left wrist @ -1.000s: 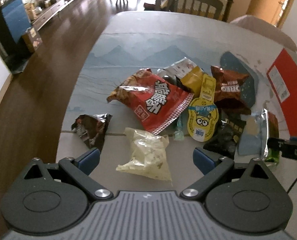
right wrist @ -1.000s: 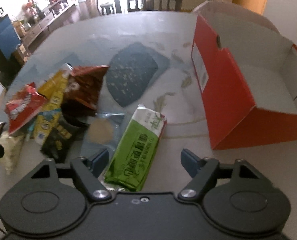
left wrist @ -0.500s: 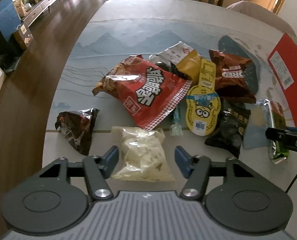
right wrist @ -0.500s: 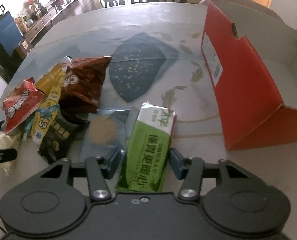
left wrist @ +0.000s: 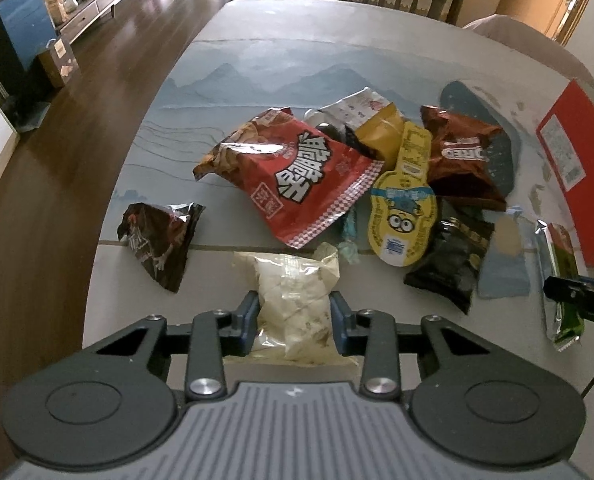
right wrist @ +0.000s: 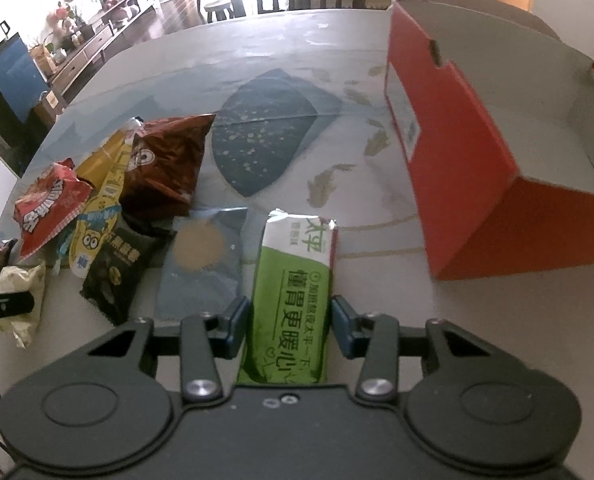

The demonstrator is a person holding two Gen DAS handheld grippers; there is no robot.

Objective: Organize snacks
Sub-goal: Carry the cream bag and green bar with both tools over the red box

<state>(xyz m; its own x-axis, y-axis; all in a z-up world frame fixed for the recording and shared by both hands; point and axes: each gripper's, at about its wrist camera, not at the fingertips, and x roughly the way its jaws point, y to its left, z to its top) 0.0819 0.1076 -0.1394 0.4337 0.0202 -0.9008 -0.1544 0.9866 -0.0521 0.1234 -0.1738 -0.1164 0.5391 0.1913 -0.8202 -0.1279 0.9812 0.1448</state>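
Both fingers just closed: left gripper [left wrist: 293,314] pinches white bag [left wrist: 293,300], right gripper [right wrist: 289,320] green pack [right wrist: 293,300]. Lift straight, then to box [right wrist: 457,152].

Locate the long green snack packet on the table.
Right wrist view: the long green snack packet lies low at centre between the right gripper jaws, with the open red cardboard box to its right.
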